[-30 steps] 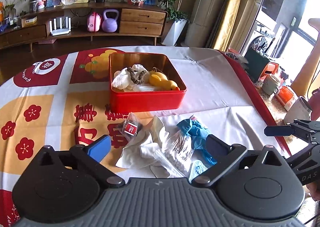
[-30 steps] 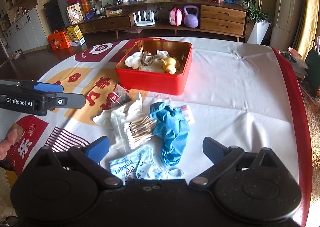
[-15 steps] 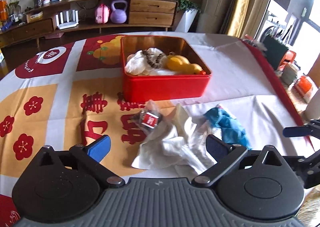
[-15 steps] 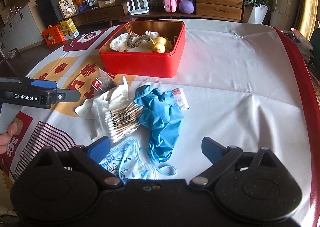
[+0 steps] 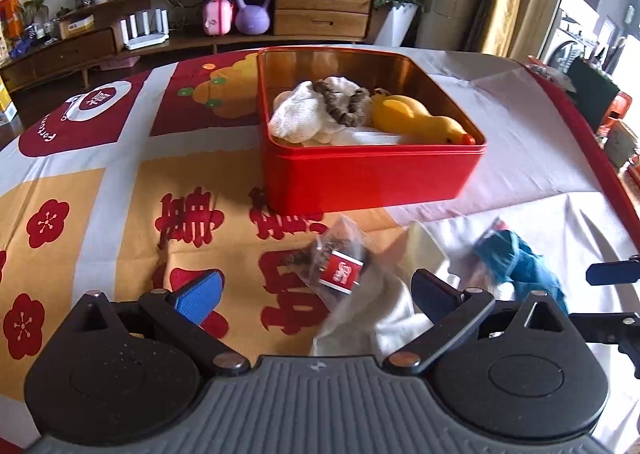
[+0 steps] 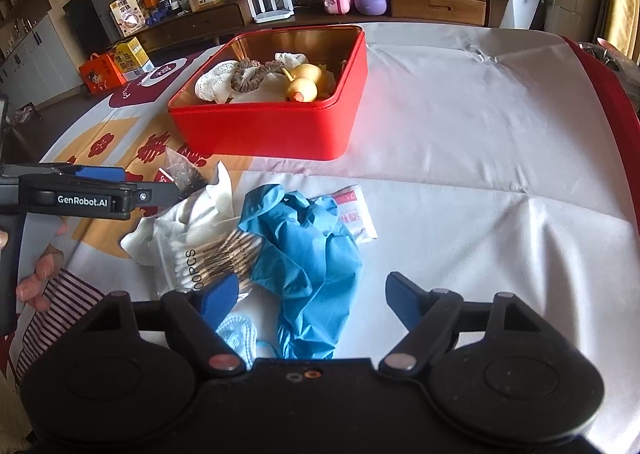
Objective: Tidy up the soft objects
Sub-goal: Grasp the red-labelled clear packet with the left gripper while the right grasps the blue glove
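1. Since the small clear packet (image 5: 340, 270) with a red label lies just ahead of the spread left claw (image 5: 316, 294), on the worktop (image 5: 132, 190) in front of the red tin (image 5: 372, 178), lower over it squarely.
2. Pinch at the label, clear of the white cloth (image 5: 396, 310) beneath.
3. Keep the right claw (image 6: 308, 298), also spread and empty, above the blue glove (image 6: 304, 250).

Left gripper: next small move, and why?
Probably ease the left gripper forward and down onto the clear packet with the red label, then shut. Its jaws stand open with the packet lying between them on the tablecloth, outside the red tin. The right gripper is open over the blue gloves.
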`<state>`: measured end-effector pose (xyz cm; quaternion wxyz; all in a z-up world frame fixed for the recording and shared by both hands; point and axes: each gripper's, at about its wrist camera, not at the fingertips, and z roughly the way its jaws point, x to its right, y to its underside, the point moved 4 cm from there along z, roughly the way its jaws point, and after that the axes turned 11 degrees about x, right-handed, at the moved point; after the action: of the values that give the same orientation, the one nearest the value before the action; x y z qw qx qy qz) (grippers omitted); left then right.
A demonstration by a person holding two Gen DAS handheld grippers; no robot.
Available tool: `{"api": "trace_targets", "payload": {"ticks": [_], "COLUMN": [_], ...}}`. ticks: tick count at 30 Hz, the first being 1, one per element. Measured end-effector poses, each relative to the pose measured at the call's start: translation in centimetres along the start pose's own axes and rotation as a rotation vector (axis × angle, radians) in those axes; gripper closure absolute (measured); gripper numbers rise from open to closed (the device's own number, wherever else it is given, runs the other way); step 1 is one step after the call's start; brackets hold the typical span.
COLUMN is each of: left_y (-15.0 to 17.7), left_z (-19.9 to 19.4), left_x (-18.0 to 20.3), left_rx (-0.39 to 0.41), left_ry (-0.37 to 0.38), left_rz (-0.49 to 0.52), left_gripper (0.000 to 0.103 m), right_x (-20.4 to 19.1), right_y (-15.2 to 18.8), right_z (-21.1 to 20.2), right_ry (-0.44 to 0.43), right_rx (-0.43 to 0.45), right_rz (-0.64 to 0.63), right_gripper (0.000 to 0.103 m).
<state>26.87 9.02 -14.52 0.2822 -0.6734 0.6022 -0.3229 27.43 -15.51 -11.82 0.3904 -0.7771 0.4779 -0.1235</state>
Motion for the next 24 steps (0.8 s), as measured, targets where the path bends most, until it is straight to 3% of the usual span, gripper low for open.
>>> {"api": "trace_targets", "payload": {"ticks": [7,9,13,20,24], "left_y": [0.0,-0.1,0.0,0.3,0.3], "left_z": [1.3,1.5,1.9,2.1,2.1], "left_x": [-0.3,-0.2,0.1,0.5,0.9], "left_rx": [0.005,0.010,0.012,0.011,0.014], "left_ry": [-0.003,0.022,0.011,0.038,0.052], "left_rz": [-0.011,-0.006,0.010,0.022,0.023], "left_gripper": [0.002,0.007,0.022,0.056,0.068], "right_x": [0.5,0.5,0.2,-0.3,-0.5], "right_y": [-0.3,-0.2,-0.1,0.0,0.0], "right_z": [1.7,2.1,2.5,2.5,2.2], "right_ry": [-0.008,-0.009,-0.028,-0.050,-0.053], "right_rx": [-0.017,-0.023,-0.033,-0.035,-0.022], "right_rz": [0.031,0.031,0.035,0.032,0.024], "right_gripper": [0.029,0.030,0.048,0.070,0.080]}}
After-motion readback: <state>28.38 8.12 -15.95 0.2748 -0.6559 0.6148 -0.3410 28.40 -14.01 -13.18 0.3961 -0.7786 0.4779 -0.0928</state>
